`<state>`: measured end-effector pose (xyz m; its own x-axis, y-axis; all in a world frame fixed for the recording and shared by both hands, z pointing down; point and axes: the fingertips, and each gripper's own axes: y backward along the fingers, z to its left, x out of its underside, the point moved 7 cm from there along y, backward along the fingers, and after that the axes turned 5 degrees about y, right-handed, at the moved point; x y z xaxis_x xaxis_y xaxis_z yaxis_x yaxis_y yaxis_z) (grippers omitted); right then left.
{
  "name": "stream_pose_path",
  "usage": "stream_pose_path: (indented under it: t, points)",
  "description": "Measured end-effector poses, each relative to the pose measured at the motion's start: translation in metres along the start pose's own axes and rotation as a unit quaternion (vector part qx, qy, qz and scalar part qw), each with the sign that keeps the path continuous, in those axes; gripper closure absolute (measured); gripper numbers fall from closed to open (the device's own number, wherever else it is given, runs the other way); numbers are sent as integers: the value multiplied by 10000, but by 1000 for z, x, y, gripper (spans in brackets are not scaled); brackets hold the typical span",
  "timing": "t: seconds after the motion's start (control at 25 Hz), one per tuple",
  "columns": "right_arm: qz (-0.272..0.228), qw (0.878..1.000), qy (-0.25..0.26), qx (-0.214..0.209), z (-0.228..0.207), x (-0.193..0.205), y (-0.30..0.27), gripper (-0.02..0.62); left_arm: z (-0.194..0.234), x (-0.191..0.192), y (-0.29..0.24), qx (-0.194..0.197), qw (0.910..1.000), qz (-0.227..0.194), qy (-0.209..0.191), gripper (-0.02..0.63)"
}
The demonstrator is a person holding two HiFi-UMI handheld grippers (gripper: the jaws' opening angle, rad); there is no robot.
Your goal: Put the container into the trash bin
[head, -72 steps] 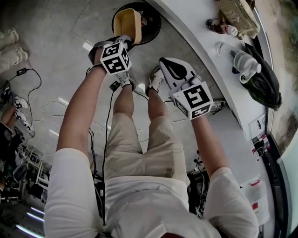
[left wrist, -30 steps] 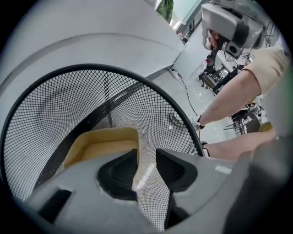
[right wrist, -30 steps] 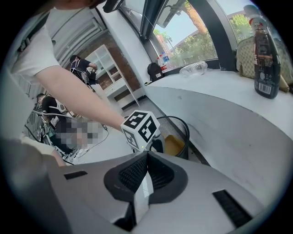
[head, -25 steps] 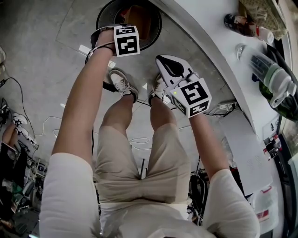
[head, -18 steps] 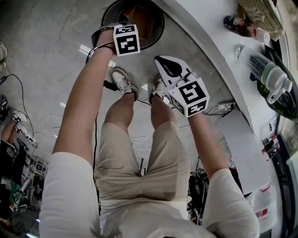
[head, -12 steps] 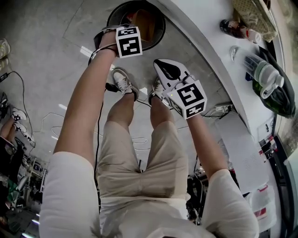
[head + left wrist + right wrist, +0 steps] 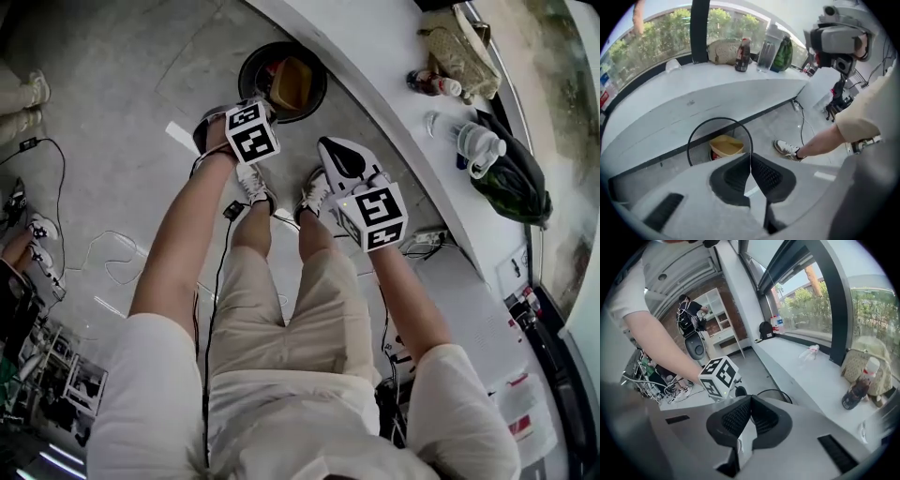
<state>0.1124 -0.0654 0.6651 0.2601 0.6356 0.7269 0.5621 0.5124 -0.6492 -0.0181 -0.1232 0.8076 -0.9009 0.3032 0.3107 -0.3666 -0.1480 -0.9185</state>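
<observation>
The tan takeaway container lies tilted inside the black wire trash bin on the floor below the counter. In the left gripper view the container shows through the bin's rim, beyond the jaws. My left gripper hangs above and short of the bin, its jaws shut with nothing between them; its marker cube hides them in the head view. Beside it, my right gripper is raised, and its jaws are shut and empty too.
A curved white counter runs along the right, bearing a dark bottle, a tan bag, clear cups and a dark green bag. Cables trail on the floor at left. A person stands far back.
Earlier the left gripper held the container at the bin's mouth; now the container lies in the bin. Both grippers have lifted up and away from the bin.
</observation>
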Motion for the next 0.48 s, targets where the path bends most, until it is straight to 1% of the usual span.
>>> stream_pose_path:
  t: [0.12,0.24,0.36,0.48]
  points:
    - [-34,9999,103,32,13,-31,29,594,-30,-3,45,51,9995,-251,200,586]
    - [-73,9998,176,69,31,-61,57,594,-53,4,83,-11,9992,-225,341,588]
    - [-141,9995,265,-30,49,-89,79,594,-61,17,120,-247,9963,-286,776,588]
    - [-209,9990,378,-109,61,-110,102,594,-66,29,154,-518,9899,-402,1260,589]
